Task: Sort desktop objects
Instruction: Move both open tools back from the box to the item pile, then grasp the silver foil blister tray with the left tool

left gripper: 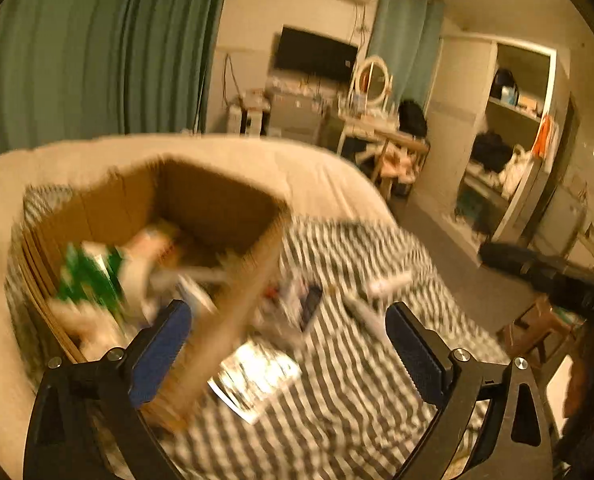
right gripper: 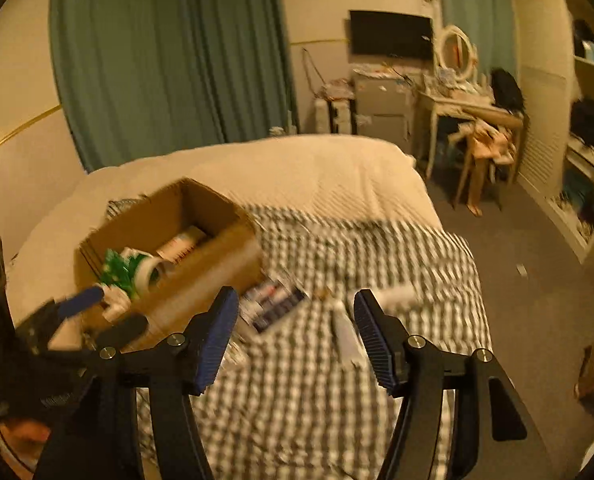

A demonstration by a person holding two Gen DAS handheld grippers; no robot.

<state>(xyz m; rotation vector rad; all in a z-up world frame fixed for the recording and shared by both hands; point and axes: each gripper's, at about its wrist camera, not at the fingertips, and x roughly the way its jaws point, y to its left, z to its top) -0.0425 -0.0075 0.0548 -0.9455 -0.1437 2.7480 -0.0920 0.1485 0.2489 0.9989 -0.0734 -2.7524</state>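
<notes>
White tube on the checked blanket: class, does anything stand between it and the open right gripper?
Nothing visible does. The white tube lies bare on the checked blanket, just ahead of the right gripper.

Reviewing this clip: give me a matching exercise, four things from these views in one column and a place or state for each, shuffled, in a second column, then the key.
Things:
1. tape roll
2. white tube
3. cardboard box
4. right gripper

Places or states:
A. lying loose on the checked cloth
B. open, holding nothing
C. inside the box
D. standing on the bed, top open

Pairs: 1-C, 2-A, 3-D, 4-B
</notes>
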